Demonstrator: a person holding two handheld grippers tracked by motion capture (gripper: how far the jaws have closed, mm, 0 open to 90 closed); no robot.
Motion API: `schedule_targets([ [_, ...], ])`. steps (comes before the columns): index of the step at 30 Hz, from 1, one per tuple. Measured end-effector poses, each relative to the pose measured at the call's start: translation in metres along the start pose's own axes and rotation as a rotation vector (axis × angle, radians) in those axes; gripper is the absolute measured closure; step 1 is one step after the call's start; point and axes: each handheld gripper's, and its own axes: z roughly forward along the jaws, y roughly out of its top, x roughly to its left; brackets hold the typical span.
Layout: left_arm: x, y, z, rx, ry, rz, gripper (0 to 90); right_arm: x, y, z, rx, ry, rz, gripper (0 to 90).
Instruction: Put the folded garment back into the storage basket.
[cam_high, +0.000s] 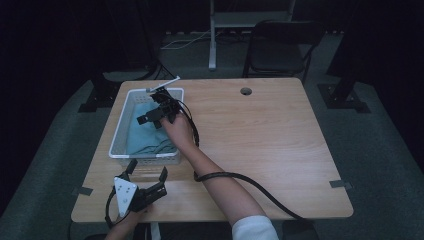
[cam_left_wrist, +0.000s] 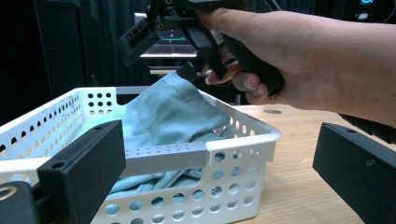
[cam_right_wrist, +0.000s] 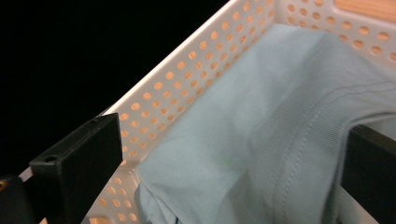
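A white perforated basket (cam_high: 116, 135) stands on the left of the wooden table (cam_high: 260, 140) and holds a light teal cloth (cam_high: 145, 135). My right gripper (cam_high: 156, 111) reaches down into the basket from its right side. In the right gripper view its jaws stand wide apart, the gripper (cam_right_wrist: 224, 163) open, with the cloth (cam_right_wrist: 261, 121) lying between them and against the basket wall (cam_right_wrist: 187, 79). In the left gripper view the cloth (cam_left_wrist: 163, 107) rises to a peak that touches the right gripper (cam_left_wrist: 187, 56). My left gripper (cam_high: 148, 167) is open just before the basket's front wall (cam_left_wrist: 243, 140).
A black cable (cam_high: 250, 185) trails from the right gripper across the table's front. A cable hole (cam_high: 245, 91) sits near the far edge. A white strip (cam_high: 167, 82) sticks up at the basket's far corner. A folding chair (cam_high: 280, 47) stands behind the table.
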Motion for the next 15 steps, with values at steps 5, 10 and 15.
schedule_targets([
  [5,0.000,0.000,0.000,-0.002,-0.001,-0.001,3.8,-0.001,-0.002,-0.012,-0.060,0.029,0.003,0.8],
  [10,0.000,0.000,0.000,0.000,-0.002,0.000,3.8,0.000,-0.003,-0.027,-0.103,0.010,-0.013,1.8],
  [15,0.000,0.000,0.000,0.001,-0.003,0.000,3.8,0.000,-0.005,-0.036,-0.135,0.039,-0.017,1.8],
])
